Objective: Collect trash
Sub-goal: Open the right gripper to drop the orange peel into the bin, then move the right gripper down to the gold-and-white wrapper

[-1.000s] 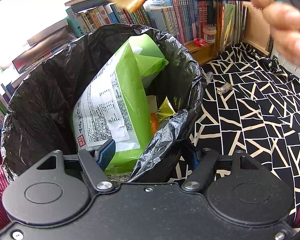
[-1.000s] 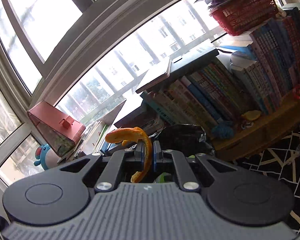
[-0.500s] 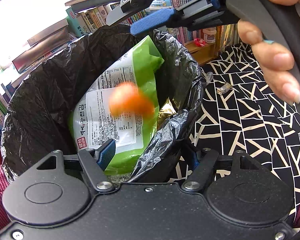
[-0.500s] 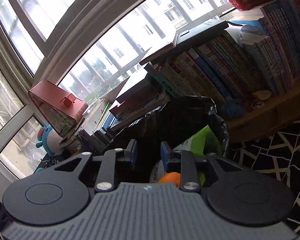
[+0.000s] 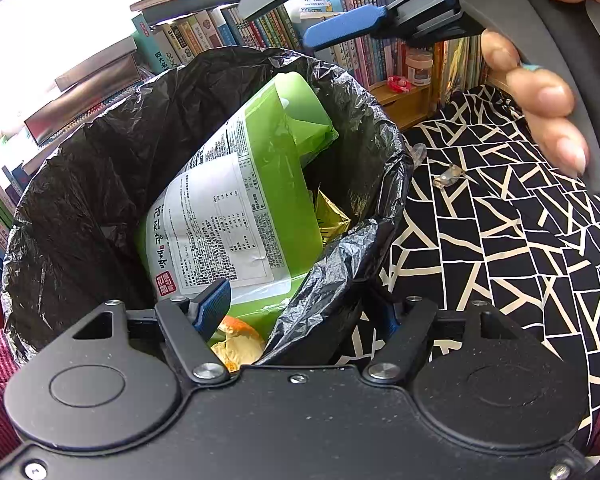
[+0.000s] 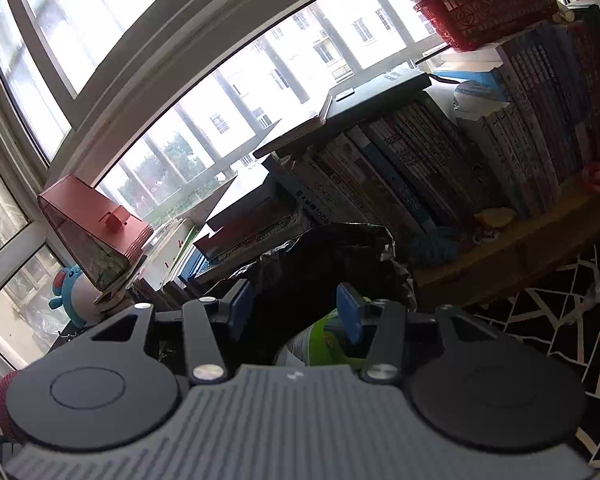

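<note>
Left wrist view: the orange peel now lies in the bin, no longer pinched; the right claw is opening, empty, above. Left claw straddles the rim. One wrapper remains.

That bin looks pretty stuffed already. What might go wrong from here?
1. The tall green package leans across the black-lined bin, so later trash may bounce out.
2. The left gripper pinches the liner's rim; pulling could drag it off.
3. A small wrapper on the patterned cloth is easy to miss.
</note>
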